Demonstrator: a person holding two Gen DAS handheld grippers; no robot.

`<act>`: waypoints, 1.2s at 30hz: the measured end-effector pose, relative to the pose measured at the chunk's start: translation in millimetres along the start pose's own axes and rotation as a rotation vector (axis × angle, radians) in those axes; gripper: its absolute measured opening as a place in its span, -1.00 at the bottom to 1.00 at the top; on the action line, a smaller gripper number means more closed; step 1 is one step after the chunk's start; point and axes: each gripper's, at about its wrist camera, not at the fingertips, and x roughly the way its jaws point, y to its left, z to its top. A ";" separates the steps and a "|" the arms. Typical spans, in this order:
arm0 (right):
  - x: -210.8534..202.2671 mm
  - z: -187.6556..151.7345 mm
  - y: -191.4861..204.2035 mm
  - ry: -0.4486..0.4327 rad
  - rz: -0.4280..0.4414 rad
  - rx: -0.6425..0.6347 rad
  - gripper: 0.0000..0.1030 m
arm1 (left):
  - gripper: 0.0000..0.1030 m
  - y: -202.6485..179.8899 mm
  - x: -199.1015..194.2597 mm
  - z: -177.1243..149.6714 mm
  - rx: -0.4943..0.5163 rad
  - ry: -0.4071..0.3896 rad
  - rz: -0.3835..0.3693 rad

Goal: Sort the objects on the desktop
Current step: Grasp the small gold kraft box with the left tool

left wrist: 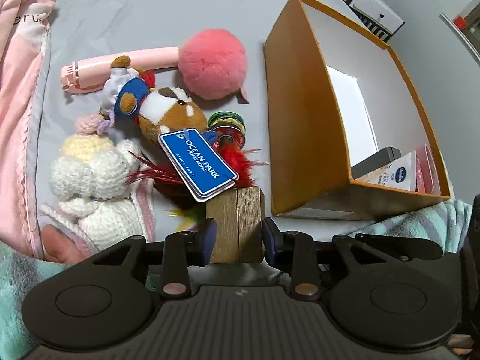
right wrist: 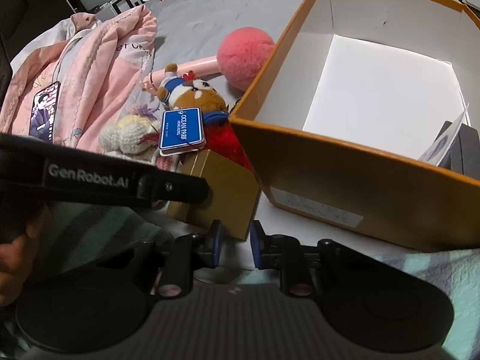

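Gold box [left wrist: 237,225]: one; plush toys: two; orange box [left wrist: 303,138]: one.

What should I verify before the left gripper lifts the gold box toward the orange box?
1. Left gripper placed around the gold box: ok, one pad sits against each side.
2. Grip firm enough to lift: cannot tell.
3. Gold box free of neighbours: not ok. The blue tag of the plush toy overlaps its top edge, and red feathers lean against it, so they may be dragged along.
4. Room in the orange box: ok, most of its white floor is bare.
5. Right gripper out of the way: cannot tell. Its jaws are slightly apart and hold nothing, but its tips are near the gold box's corner.
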 end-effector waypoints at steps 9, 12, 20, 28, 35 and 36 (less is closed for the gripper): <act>-21.9 -4.7 -9.8 -0.025 -0.019 0.045 -0.57 | -0.28 -12.1 -2.4 -2.5 0.036 0.007 -0.088; -33.3 -3.7 -10.9 -0.057 -0.011 0.062 -0.58 | -0.28 -16.2 -3.1 -3.7 0.047 -0.001 -0.082; -31.5 -4.2 -7.2 -0.050 0.021 0.050 -0.58 | -0.28 -11.2 -11.8 -3.9 0.023 -0.037 -0.046; -32.1 -4.1 -9.8 -0.054 0.009 0.056 -0.58 | 0.26 -16.7 -4.5 -1.8 0.047 -0.032 0.044; -24.0 -6.9 -10.0 -0.027 -0.028 0.036 -0.58 | 0.26 -15.6 15.0 -0.7 0.006 -0.001 0.067; -22.9 -6.7 -9.9 -0.024 -0.028 0.036 -0.58 | 0.26 -15.8 16.3 -0.5 0.006 -0.004 0.069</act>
